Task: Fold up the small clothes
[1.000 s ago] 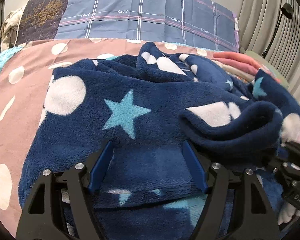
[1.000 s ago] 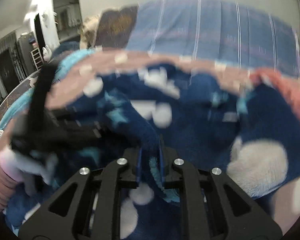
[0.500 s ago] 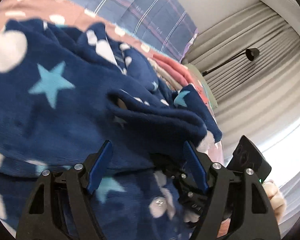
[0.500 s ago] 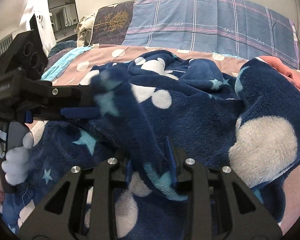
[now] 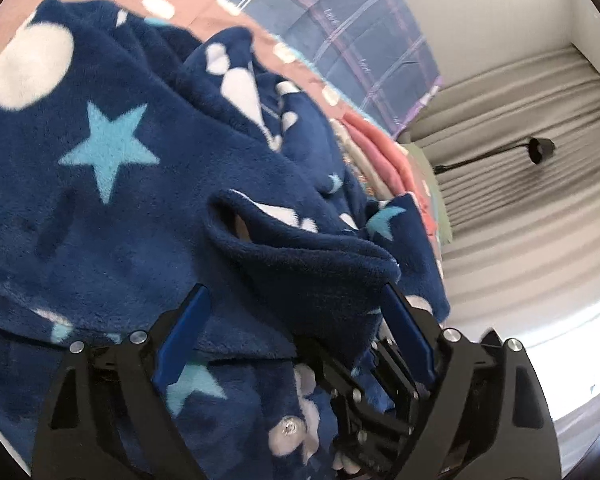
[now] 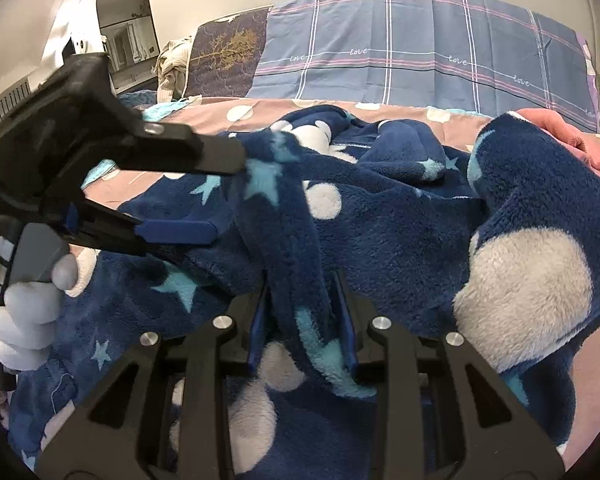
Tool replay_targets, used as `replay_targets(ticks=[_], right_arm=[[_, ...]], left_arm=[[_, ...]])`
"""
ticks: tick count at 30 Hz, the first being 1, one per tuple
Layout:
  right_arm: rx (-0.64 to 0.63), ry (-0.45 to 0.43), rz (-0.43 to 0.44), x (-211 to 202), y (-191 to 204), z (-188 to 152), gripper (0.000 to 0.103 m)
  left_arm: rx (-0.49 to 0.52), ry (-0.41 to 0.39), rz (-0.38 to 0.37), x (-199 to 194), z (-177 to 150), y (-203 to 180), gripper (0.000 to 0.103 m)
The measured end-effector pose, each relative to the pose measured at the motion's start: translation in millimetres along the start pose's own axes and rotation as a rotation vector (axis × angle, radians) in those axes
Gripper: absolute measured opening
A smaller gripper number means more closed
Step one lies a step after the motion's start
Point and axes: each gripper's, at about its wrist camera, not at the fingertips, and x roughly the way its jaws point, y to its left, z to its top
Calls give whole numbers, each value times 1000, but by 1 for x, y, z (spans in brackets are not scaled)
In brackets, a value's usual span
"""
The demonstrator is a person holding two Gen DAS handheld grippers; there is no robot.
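The navy fleece garment, all stars and white dots, lay rumpled over the pink spotted bedsheet, with the plaid pillow at the far end. The right gripper had a thick fold of fleece between its fingers; its jaws had just been opening a bit, pads close against the cloth. The left gripper stood spread wide, just been opening too, a cuff-like fold lying loose between the blue pads. A gloved hand held it at the left.
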Motion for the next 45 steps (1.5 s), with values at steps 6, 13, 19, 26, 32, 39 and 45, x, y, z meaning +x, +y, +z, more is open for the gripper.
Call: replay_targets(ticks=[6, 13, 19, 26, 32, 39, 45], right_arm=[[-69, -36, 17, -9, 14, -1, 38], [-122, -54, 41, -14, 25, -1, 42], [-35, -114, 69, -26, 5, 0, 48], [171, -368, 17, -73, -37, 0, 54], [362, -425, -132, -84, -77, -4, 57], [400, -247, -98, -46, -86, -2, 57], [512, -118, -82, -26, -104, -18, 55]], left_arm=[[-14, -17, -9, -4, 5, -13, 87], [0, 17, 18, 15, 2, -10, 81], [165, -31, 49, 5, 6, -42, 11], [440, -236, 142, -79, 28, -117, 12], [393, -249, 364, -104, 45, -42, 12], [302, -164, 548, -64, 39, 51, 26], [417, -205, 646, -71, 30, 42, 39]])
